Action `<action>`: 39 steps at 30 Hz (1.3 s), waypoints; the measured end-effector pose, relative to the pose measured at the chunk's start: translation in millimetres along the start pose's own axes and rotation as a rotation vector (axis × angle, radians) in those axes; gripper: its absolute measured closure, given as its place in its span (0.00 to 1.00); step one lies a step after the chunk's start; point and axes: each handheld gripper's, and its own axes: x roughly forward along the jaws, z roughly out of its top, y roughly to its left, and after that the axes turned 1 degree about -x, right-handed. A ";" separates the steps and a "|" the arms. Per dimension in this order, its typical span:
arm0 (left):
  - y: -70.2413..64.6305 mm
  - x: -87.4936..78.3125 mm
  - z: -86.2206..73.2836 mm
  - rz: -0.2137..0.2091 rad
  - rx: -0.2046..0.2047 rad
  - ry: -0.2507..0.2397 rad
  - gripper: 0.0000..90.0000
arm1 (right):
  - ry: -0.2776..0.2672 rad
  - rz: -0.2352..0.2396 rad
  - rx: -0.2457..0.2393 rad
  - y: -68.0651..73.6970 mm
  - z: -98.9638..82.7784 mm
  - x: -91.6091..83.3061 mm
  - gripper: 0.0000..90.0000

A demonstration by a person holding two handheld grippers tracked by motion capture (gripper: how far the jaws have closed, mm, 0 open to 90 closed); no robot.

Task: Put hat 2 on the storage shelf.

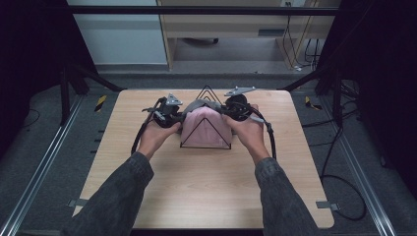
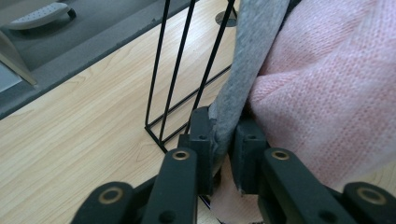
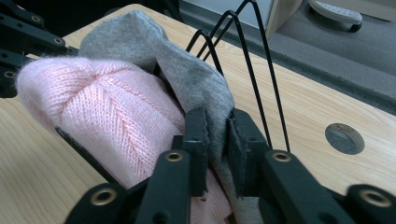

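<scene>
Black wire rack w/ pink knit blocks table centre; near half & side edges lie open.

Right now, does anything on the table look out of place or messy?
Nothing is spilled or damaged. The grey cloth sits bunched and uneven behind the pink knit hat in the black wire rack, one edge in each hand-held gripper, left and right.
</scene>
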 end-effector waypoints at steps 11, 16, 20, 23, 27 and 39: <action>-2.9 -17.3 -2.1 0.046 0.004 -0.023 0.68 | -0.014 -0.034 0.014 -0.4 -2.6 -8.4 0.55; -5.9 -30.0 -4.4 0.066 0.016 -0.022 0.56 | -0.037 -0.055 0.011 2.3 -0.5 -20.9 0.43; -8.0 -38.8 -4.5 0.074 0.022 -0.023 0.47 | -0.048 -0.060 0.014 4.2 0.9 -27.8 0.37; -11.2 -45.1 -5.5 0.072 0.030 -0.014 0.38 | -0.056 -0.059 0.015 5.8 1.2 -33.4 0.33; -16.1 -53.7 -10.3 0.070 0.034 -0.001 0.24 | -0.072 -0.057 0.014 8.0 1.6 -43.7 0.30; -26.1 -83.0 -47.7 0.022 0.041 0.022 0.06 | -0.105 -0.053 0.005 16.1 -16.5 -80.1 0.20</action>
